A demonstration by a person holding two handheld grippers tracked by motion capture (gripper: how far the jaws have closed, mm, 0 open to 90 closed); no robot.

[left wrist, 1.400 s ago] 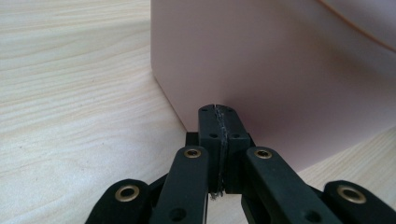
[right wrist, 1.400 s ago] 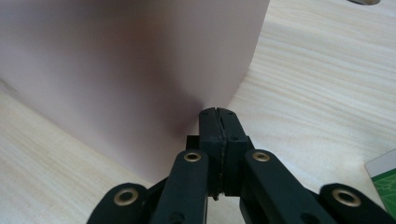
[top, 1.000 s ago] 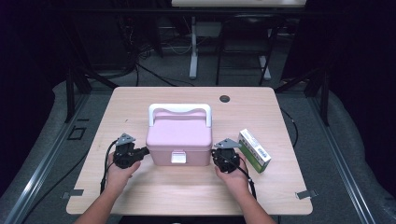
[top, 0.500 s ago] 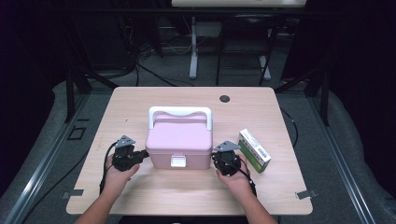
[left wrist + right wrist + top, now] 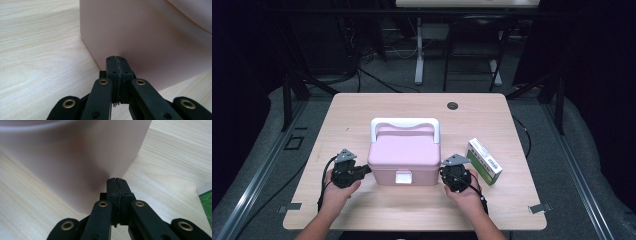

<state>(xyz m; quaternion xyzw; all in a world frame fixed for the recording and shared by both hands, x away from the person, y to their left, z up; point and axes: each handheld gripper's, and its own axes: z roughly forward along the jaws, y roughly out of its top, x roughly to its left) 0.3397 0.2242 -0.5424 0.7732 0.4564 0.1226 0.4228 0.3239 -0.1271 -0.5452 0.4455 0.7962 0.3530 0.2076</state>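
Standing in the middle of the table (image 5: pixel 362 107), a pale wooden top with rounded corners and fine straight grain, is the pink box (image 5: pixel 404 154). It is made of smooth matte plastic, with soft rounded edges, a slightly domed lid and a white arched handle (image 5: pixel 405 123) lying along its far side. On the front wall there is a small white square latch (image 5: pixel 403 176).

The left gripper (image 5: pixel 364 170) is held by the person's left hand (image 5: pixel 337 192) and points at the left lower corner of the box. In the left gripper view its two black jaws are pressed flat together, with only a thin seam between them and nothing inside, and the tip (image 5: pixel 116 60) is just beside the pink side wall; I cannot tell if it really touches. The jaws are hard, angular, matte black pieces with small brass-coloured rivets.

The right gripper (image 5: pixel 448 175), in the right hand (image 5: pixel 467 195), mirrors it at the right lower corner of the box. Its jaws are also fully closed on nothing, and the tip (image 5: pixel 117 181) is very near the rounded pink corner.

A green and white carton (image 5: pixel 483 161), a flat rectangular cardboard pack, lies on the table just right of the right gripper, apart from the box.
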